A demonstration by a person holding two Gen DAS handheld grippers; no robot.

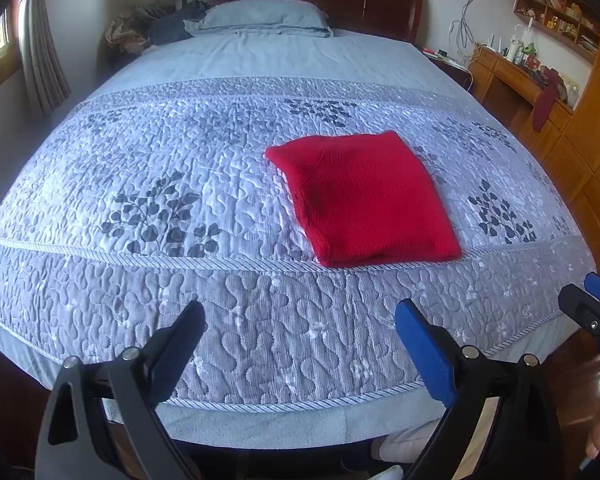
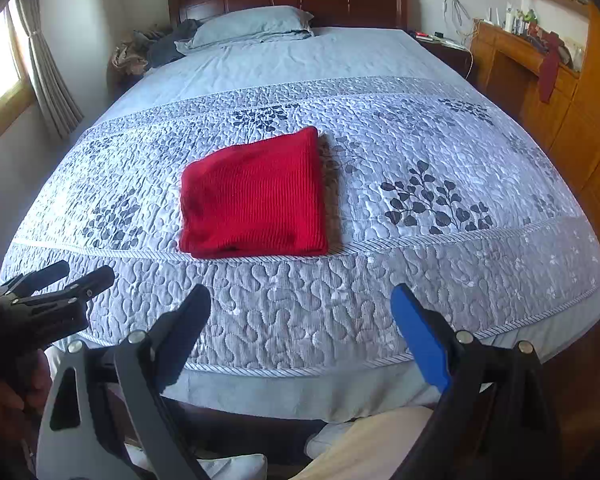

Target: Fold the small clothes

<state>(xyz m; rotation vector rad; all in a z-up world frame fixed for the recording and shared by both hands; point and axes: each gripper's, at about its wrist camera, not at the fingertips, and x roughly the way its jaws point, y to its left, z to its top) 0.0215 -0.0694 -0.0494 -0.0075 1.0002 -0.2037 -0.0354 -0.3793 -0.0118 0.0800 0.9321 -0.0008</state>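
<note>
A bedroom seen from the foot of a bed, through two cameras held side by side. At far left a window with a grey curtain; next to it a heap of dark clothing beside a pale blue pillow at the wooden headboard. The left gripper is released, its jaws spread wide and holding nothing, poised above the near edge of the quilted grey bedspread. Right of centre on that bedspread lies the red knitted garment, already folded into a compact, slightly skewed rectangle, flat and well clear of both tools. The right gripper is likewise released, jaws wide apart and empty, hovering over the same near edge. At far right stand a wooden desk with clutter and a dark red cloth hanging from it. The fold looks essentially done; to finish it well, any last touch should press the loose layers at the near edge flat and square the corners without dragging the knit, which will stretch easily. The left view shows the right tool only as a sliver at its border; the right view shows the left tool from the side, with a hand below it, and a dark fuzzy strip along the garment's right edge that the left view does not show
</note>
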